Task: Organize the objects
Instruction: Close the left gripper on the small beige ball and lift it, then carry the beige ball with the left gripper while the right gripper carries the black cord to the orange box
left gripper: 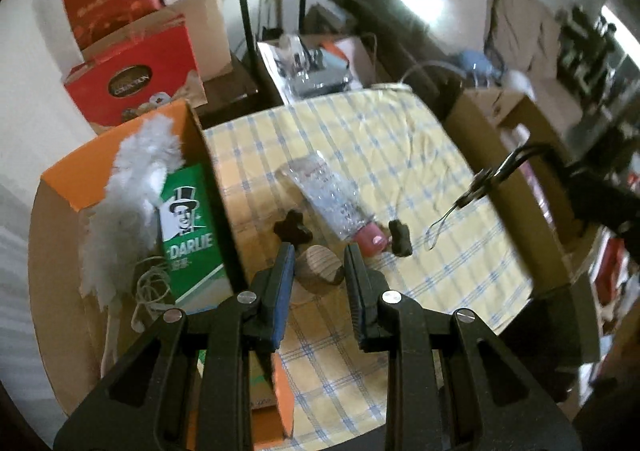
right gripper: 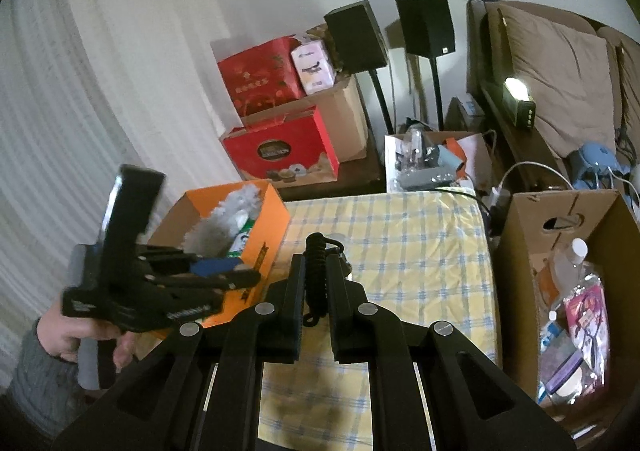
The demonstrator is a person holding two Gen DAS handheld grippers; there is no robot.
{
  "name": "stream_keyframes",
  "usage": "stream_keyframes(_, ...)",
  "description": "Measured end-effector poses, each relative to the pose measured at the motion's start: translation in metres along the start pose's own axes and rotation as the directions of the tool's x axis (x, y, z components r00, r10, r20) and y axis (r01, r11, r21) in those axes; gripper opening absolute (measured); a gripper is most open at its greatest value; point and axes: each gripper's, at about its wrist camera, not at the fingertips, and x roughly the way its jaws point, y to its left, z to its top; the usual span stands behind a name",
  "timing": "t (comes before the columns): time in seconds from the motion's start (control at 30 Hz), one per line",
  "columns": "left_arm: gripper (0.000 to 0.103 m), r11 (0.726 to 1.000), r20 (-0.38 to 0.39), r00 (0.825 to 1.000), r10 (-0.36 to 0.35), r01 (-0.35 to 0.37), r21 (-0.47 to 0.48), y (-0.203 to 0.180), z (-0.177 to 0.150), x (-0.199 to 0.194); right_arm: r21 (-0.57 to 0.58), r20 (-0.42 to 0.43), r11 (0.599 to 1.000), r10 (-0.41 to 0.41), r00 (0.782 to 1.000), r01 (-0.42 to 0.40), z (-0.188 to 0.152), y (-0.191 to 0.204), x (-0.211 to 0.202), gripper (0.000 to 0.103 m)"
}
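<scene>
My left gripper (left gripper: 320,257) is open over the checked cloth (left gripper: 360,139), its jaws on either side of a round wooden block (left gripper: 320,269). Beyond it lie a dark cross-shaped knob (left gripper: 291,229), a clear plastic tube with a pink cap (left gripper: 334,201) and a small dark piece (left gripper: 401,238). My right gripper (right gripper: 316,263) is shut on a black coiled cord with a metal clip (right gripper: 316,271); that clip also shows in the left wrist view (left gripper: 486,181), held above the cloth's right side. The left gripper (right gripper: 208,275) shows at the left in the right wrist view.
An orange box (left gripper: 120,155) at the left holds a grey feather duster (left gripper: 128,207) and a green Darlie box (left gripper: 188,227). A brown cardboard box (right gripper: 560,211) at the right holds bottles and packets. Red gift boxes (right gripper: 276,147), speakers and a sofa stand behind.
</scene>
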Motion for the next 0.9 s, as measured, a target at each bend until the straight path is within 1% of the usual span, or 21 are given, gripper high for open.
stream_keyframes(0.1,0.023,1.000,0.028,1.000,-0.013,0.014,-0.028,0.010,-0.004,-0.017,-0.014,-0.001,1.000,0.011,1.000,-0.011,0.002,0.013,0.004,0.009)
stream_keyframes(0.27,0.023,0.998,0.070,0.997,-0.011,0.016,-0.069,0.029,-0.013,-0.039,-0.043,-0.002,0.998,0.036,0.999,-0.036,0.006,0.039,0.009,0.009)
stream_keyframes(0.5,0.023,0.990,0.134,0.991,0.024,-0.005,-0.139,0.060,-0.027,-0.065,-0.089,0.001,0.994,0.062,0.998,-0.062,0.010,0.080,0.019,0.009)
stream_keyframes(0.63,0.023,0.980,0.181,0.982,0.048,-0.011,-0.201,0.084,-0.037,-0.080,-0.116,0.003,0.991,0.063,0.998,-0.062,0.008,0.102,0.028,0.009)
stream_keyframes(0.7,0.023,0.973,0.220,0.973,0.071,-0.019,-0.230,0.095,-0.044,-0.089,-0.128,-0.003,0.990,0.062,0.998,-0.062,0.006,0.111,0.034,0.009)
stream_keyframes(0.9,0.023,0.960,0.279,0.952,0.125,-0.046,-0.276,0.117,-0.064,-0.103,-0.122,-0.046,0.990,0.070,0.996,-0.075,0.003,0.132,0.059,0.009)
